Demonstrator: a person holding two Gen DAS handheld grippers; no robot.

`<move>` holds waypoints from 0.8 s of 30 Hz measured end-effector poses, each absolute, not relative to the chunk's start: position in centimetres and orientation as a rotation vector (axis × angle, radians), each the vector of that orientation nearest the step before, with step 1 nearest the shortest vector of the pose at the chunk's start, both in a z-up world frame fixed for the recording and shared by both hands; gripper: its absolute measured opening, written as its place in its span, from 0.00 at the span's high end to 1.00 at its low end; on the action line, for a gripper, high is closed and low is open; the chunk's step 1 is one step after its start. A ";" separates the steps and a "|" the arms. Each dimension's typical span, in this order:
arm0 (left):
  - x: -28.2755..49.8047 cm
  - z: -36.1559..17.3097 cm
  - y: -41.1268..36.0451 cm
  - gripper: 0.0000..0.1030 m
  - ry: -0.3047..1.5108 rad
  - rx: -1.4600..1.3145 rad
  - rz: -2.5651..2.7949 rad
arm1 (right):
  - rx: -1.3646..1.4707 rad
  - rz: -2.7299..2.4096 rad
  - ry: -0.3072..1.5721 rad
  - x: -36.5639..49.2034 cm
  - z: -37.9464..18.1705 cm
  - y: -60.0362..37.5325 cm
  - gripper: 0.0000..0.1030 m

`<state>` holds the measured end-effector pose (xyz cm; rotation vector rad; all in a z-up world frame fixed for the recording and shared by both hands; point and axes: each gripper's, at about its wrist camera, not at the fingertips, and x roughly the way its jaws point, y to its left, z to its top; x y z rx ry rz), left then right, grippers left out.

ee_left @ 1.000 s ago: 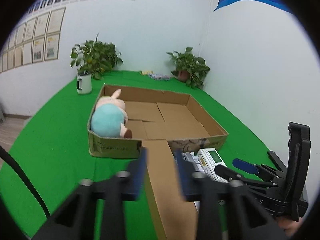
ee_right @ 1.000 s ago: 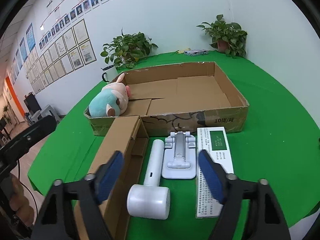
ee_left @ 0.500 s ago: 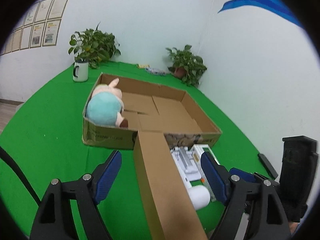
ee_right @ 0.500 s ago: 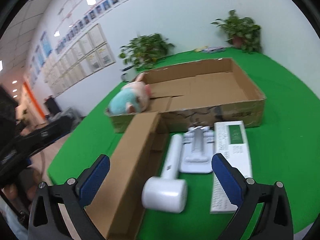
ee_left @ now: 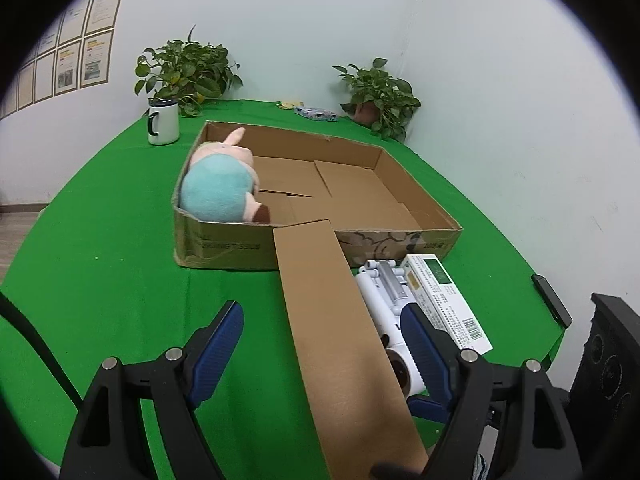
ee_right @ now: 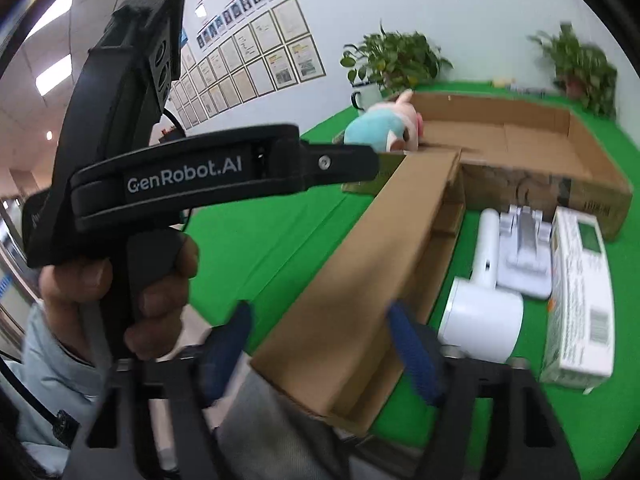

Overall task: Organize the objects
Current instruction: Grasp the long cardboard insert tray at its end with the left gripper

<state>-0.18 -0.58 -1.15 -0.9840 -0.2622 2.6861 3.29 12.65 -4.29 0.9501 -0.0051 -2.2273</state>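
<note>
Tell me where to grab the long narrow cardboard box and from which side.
Grip the long narrow cardboard box across its width near the near end, coming from above. It lies flat, pointing away, and already sits between the open left tongs. The white dryer crowds its right side, so stay clear of it.

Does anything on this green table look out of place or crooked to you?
One thing: the long brown cardboard piece is not inside the shallow open cardboard box but butts against its front wall, its near end overhanging the table edge. The plush pig in a teal outfit lies on its side in the box's left corner. Nothing looks spilled or broken.
</note>
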 end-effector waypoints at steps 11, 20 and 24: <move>0.6 -1.6 -4.5 0.22 -0.265 -1.038 2.725 | 0.854 -2.212 0.096 3.4 -3.6 8.0 0.18; -0.8 -5.5 -5.7 0.23 -0.289 -1.192 2.689 | 0.994 -2.322 -0.027 -0.2 -4.9 11.3 0.16; -0.7 -7.0 -5.3 0.33 -0.250 -1.245 2.669 | 1.055 -2.330 -0.038 -1.1 -6.2 10.6 0.26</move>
